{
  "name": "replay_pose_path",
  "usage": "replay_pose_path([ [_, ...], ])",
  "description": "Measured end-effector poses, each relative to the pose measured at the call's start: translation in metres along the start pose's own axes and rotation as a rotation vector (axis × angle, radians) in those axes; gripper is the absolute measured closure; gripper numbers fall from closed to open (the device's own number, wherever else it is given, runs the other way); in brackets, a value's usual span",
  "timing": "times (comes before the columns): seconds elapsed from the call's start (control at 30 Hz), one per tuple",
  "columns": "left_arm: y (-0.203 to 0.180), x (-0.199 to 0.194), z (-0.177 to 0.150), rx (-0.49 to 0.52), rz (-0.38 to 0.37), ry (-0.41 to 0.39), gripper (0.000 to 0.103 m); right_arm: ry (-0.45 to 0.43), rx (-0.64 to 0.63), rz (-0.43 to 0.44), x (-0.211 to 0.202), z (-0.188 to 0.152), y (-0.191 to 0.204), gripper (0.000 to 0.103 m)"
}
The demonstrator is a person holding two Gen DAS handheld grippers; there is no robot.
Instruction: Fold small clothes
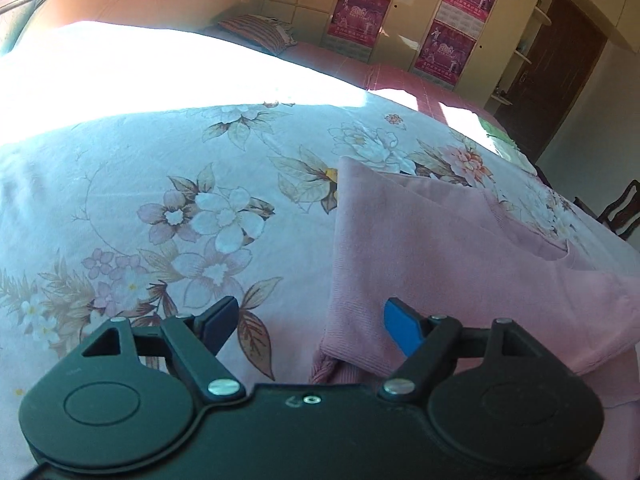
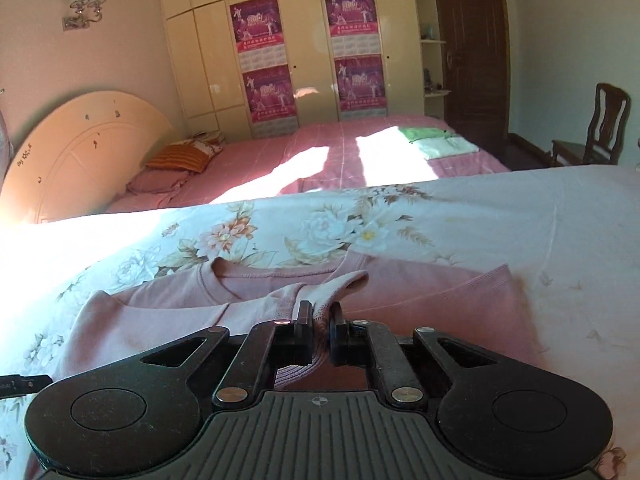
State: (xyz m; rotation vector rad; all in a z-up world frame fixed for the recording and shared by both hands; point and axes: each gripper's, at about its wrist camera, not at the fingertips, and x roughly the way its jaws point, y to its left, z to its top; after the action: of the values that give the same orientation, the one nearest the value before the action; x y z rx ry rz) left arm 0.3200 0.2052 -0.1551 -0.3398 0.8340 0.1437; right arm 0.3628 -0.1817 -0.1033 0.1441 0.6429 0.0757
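Note:
A small pink sweater (image 1: 460, 248) lies partly folded on the floral bedsheet (image 1: 180, 200), one sleeve laid across its body. My left gripper (image 1: 308, 320) hovers open over the sweater's left edge, its blue pads wide apart and nothing between them. In the right wrist view the same pink sweater (image 2: 420, 292) lies ahead, neckline toward the far side. My right gripper (image 2: 321, 316) is shut on a bunched ribbed cuff (image 2: 340, 282) of the sweater, lifted a little off the garment.
Strong sunlight washes out the sheet's far left part (image 1: 120, 72). A second bed with a pink cover (image 2: 320, 148), pillows and folded green and white cloths (image 2: 436, 140) stands behind. Wardrobe doors with posters (image 2: 264, 56) and a wooden chair (image 2: 600, 128) lie beyond.

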Motion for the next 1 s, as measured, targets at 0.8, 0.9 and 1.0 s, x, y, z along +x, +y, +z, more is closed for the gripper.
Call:
replay_pose_path([
  [0.8, -0.01, 0.006, -0.014, 0.133, 0.022, -0.053, 0.094, 0.266, 0.058, -0.043, 0.033, -0.048, -0.043, 0.095],
  [0.9, -0.02, -0.014, -0.011, 0.176, 0.032, -0.115, 0.087, 0.211, 0.069, -0.077, 0.017, -0.042, -0.051, 0.095],
  [1.0, -0.035, -0.02, -0.005, 0.179, -0.028, -0.111, 0.084, 0.169, 0.074, -0.049, 0.01, -0.033, -0.049, 0.095],
])
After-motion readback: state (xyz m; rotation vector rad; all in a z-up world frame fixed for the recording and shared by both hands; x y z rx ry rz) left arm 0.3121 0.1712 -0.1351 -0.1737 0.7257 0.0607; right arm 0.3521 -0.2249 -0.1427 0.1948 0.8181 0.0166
